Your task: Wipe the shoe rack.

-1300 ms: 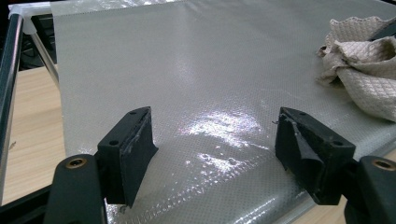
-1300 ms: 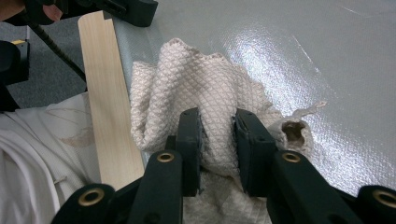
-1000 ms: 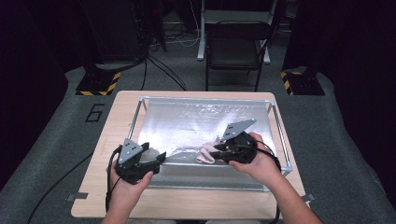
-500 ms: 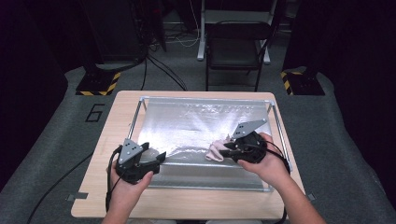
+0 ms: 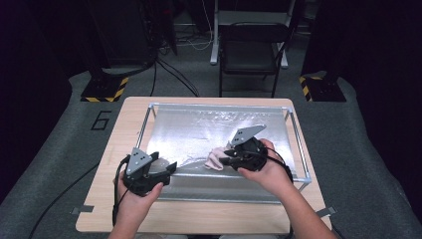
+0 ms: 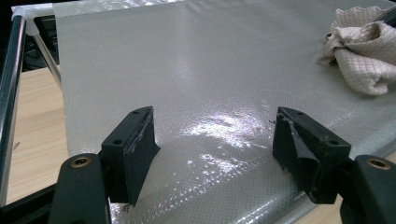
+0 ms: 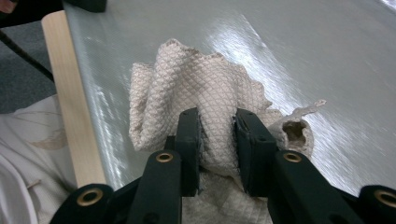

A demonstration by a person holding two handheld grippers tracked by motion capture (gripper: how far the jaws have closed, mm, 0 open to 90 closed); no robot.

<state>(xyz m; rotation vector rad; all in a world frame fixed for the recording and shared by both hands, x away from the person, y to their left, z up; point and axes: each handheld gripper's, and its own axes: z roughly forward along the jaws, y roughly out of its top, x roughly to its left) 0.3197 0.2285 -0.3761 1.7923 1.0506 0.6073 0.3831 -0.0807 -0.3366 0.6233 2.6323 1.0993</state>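
Right tool (image 7: pixel 217 126): both black jaws are pressed into a bunched fold of the cloth (image 7: pixel 187 88), a pale beige rag with a quilted diamond weave; the fabric bulges up between and beyond the jaws. In the high view the right tool (image 5: pixel 230 160) is gripped by the person's right hand (image 5: pixel 268 167), with the cloth (image 5: pixel 215 158) projecting from its tip toward the middle of the sheet.

Left tool (image 6: pixel 215 140): jaws set wide apart, nothing between them, poised just above the sheet's near edge. In the high view the left tool (image 5: pixel 166 168) sits in the left hand (image 5: pixel 137 194) at the near left corner of the sheet, well apart from the cloth. Seen from the left tool's camera, the cloth (image 6: pixel 362 51) lies crumpled at upper right.

Sheet (image 5: pixel 199 132): a glossy silver-grey, finely textured covering stretched inside a metal frame (image 5: pixel 296 144), the cloth resting on its near half.

Tabletop (image 5: pixel 124 124): light wood, bearing the frame.

Surroundings: a dark folding chair (image 5: pixel 249 55) stands beyond the tabletop on grey floor.
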